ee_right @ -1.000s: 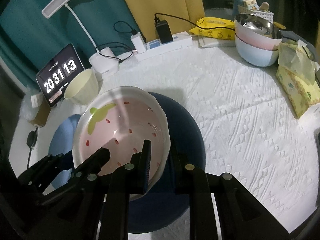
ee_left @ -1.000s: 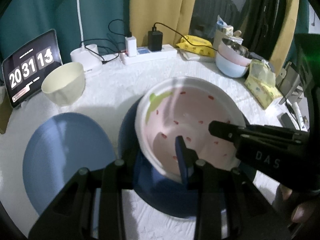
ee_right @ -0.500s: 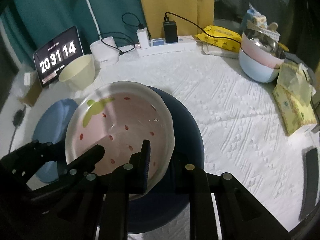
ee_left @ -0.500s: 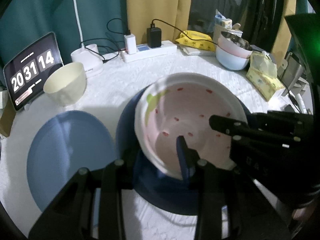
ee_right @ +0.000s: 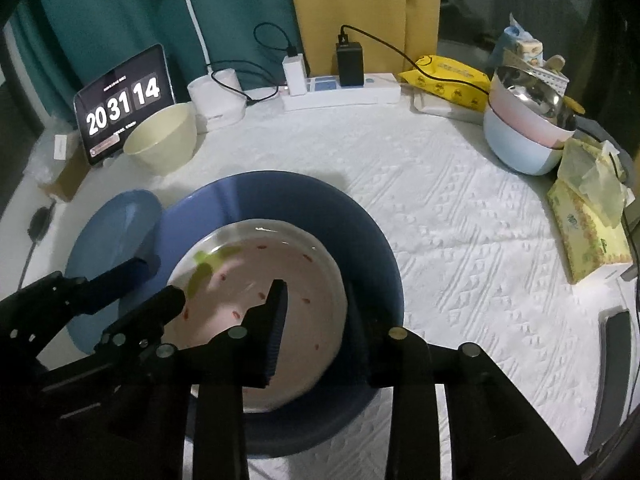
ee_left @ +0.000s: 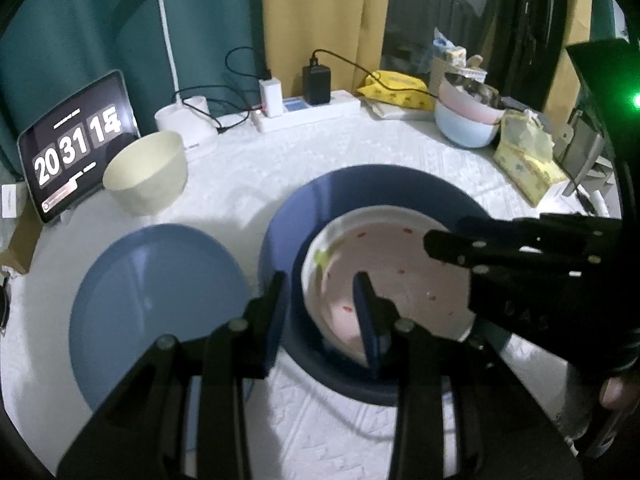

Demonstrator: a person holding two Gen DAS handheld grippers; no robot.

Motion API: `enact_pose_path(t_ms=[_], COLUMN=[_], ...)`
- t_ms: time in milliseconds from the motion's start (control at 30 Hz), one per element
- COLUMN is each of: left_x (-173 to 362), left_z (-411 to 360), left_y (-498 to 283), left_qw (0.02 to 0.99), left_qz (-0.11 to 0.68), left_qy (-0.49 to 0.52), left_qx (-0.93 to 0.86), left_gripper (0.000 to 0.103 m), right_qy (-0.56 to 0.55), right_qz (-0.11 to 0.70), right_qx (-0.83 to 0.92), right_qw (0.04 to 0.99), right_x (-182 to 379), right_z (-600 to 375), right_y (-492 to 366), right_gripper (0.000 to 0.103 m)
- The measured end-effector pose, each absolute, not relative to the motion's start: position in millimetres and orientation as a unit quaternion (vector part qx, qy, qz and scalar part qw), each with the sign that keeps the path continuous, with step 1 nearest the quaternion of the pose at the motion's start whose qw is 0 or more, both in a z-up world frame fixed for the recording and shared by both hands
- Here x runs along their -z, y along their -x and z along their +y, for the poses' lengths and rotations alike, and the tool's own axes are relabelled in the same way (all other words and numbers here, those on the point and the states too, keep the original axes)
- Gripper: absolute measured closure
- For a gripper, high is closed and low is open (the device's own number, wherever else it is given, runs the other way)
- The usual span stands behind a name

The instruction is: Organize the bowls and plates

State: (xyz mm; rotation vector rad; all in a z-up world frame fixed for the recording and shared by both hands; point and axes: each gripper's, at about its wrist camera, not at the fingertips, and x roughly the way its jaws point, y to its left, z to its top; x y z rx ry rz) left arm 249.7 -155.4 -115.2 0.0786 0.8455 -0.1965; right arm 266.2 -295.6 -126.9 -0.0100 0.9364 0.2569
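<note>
A pink strawberry-pattern plate (ee_left: 392, 276) (ee_right: 260, 300) lies inside a dark blue bowl-like plate (ee_left: 372, 188) (ee_right: 304, 196) on the white cloth. My left gripper (ee_left: 324, 320) is open, its fingers astride the near-left rims of both dishes. My right gripper (ee_right: 316, 328) is open, its fingers astride the pink plate's right rim. A light blue plate (ee_left: 156, 304) (ee_right: 116, 224) lies to the left. A cream bowl (ee_left: 146, 172) (ee_right: 162, 138) stands behind it.
Stacked pastel bowls (ee_right: 528, 136) (ee_left: 468, 120) sit at back right beside yellow tissue packs (ee_right: 588, 232). A clock tablet (ee_right: 124, 100), lamp base (ee_right: 218, 98) and power strip (ee_right: 340, 92) with cables line the back edge. A dark remote (ee_right: 612, 360) lies at right.
The pink plate has gone down from a raised tilt into the dark blue dish. Both grippers have opened and released its rim.
</note>
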Motion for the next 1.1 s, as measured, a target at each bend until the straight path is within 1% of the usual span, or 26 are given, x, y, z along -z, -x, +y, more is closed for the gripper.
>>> enact_pose_path(t_ms=[100, 467, 600, 667, 700, 733, 833, 1000, 1067, 1100], left_x=[112.5, 93.5, 84.8, 79.6, 77.8, 75.4, 67.8, 59.1, 56.7, 56.0], left_z=[-153.0, -131.0, -116.6, -109.2, -106.0, -101.9, -87.2, -67.2, -57.5, -52.7], left_y=[-250.2, -246.2, -246.6, -245.1, -244.1, -243.7, -242.1, -239.3, -238.0, -238.0], left_qw=[0.908, 0.927, 0.933, 0.937, 0.938, 0.94, 0.948, 0.956, 0.959, 0.96], left_qz=[0.406, 0.367, 0.352, 0.343, 0.339, 0.334, 0.313, 0.288, 0.277, 0.274], left_qy=[-0.035, -0.018, -0.009, -0.007, -0.005, -0.003, 0.009, 0.018, 0.021, 0.025], left_qx=[0.096, 0.083, 0.075, 0.07, 0.069, 0.067, 0.059, 0.056, 0.057, 0.055], left_gripper=[0.068, 0.068, 0.067, 0.066, 0.064, 0.059, 0.057, 0.056, 0.053, 0.047], right_qy=[0.006, 0.011, 0.027, 0.047, 0.058, 0.066, 0.08, 0.055, 0.05, 0.048], right_qz=[0.442, 0.427, 0.399, 0.372, 0.358, 0.349, 0.329, 0.332, 0.331, 0.332], right_qx=[-0.12, -0.127, -0.139, -0.147, -0.15, -0.153, -0.159, -0.159, -0.156, -0.156], right_qw=[0.889, 0.895, 0.906, 0.915, 0.92, 0.922, 0.928, 0.928, 0.929, 0.929], right_x=[120.4, 102.6, 91.9, 85.7, 83.1, 81.1, 75.2, 68.4, 66.2, 65.3], right_z=[-298.0, -288.3, -276.9, -268.3, -263.3, -259.9, -248.8, -240.1, -236.1, -233.1], right_y=[-263.9, -261.3, -257.7, -253.3, -251.3, -249.9, -248.9, -256.8, -258.7, -259.9], right_gripper=[0.066, 0.065, 0.064, 0.06, 0.052, 0.046, 0.043, 0.043, 0.043, 0.043])
